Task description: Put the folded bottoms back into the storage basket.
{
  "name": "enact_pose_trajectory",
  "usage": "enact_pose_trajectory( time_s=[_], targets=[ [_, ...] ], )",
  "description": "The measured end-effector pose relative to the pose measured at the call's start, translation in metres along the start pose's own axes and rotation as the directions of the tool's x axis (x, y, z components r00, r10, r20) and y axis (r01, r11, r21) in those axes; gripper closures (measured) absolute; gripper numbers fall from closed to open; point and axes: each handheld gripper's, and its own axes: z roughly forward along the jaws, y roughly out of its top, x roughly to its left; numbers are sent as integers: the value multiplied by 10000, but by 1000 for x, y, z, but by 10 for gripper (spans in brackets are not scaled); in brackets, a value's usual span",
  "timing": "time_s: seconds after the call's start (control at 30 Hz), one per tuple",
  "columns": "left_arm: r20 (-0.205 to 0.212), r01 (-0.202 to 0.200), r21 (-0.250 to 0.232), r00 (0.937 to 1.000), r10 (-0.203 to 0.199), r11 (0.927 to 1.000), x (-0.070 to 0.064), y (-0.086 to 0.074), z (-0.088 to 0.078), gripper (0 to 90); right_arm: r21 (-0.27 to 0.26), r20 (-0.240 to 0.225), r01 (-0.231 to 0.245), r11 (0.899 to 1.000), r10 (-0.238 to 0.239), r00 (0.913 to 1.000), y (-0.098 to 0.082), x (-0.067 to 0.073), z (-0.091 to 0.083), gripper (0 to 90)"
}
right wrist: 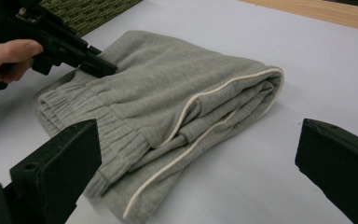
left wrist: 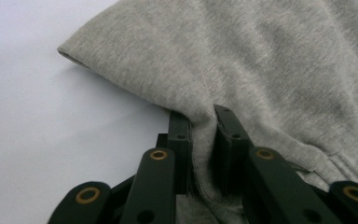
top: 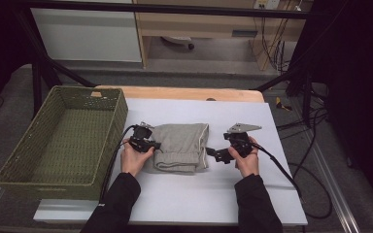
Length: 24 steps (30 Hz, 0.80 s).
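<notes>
Two grippers work a folded grey garment that lies mid-bench on the white sheet, just right of the green basket. Nearest the person, both forearms come in from the bottom of the high view. The left gripper is closed on a pinch of the garment's left edge, with cloth bunched between its narrow jaws. The right gripper stands just off the garment's right edge, its jaws wide apart with nothing between them; in its own view the piped fold lies ahead, between the jaws but untouched. Beyond the garment the bench runs back to its bare wooden edge, and the basket sits empty at the left. The likely aim is to lift the folded bundle into the basket, and the risks follow from that. The left grip takes only a small fold near the waistband, so a lift from that side alone would probably let the layers slide open and undo the folding. If the right jaws close too shallow, they may catch just the top layer or the piping. A low carry could snag the cloth on the basket's rim.
</notes>
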Motion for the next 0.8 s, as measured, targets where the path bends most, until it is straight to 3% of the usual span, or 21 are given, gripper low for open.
enact_pose_trajectory(
  time_s=[0.33,0.63,0.8],
  targets=[
    [41,1,25,10000,-1,10000,1,0,0,780,298,592,-193,9994,175,9981,8,4,30,23],
    [45,-32,17,10000,32,10000,1,0,0,780,653,1462,-430,9969,331,9887,8,9,59,24],
    [52,-72,15,10000,72,10000,1,0,0,780,952,1670,-594,9937,429,9850,4,9,69,52]
  ],
)
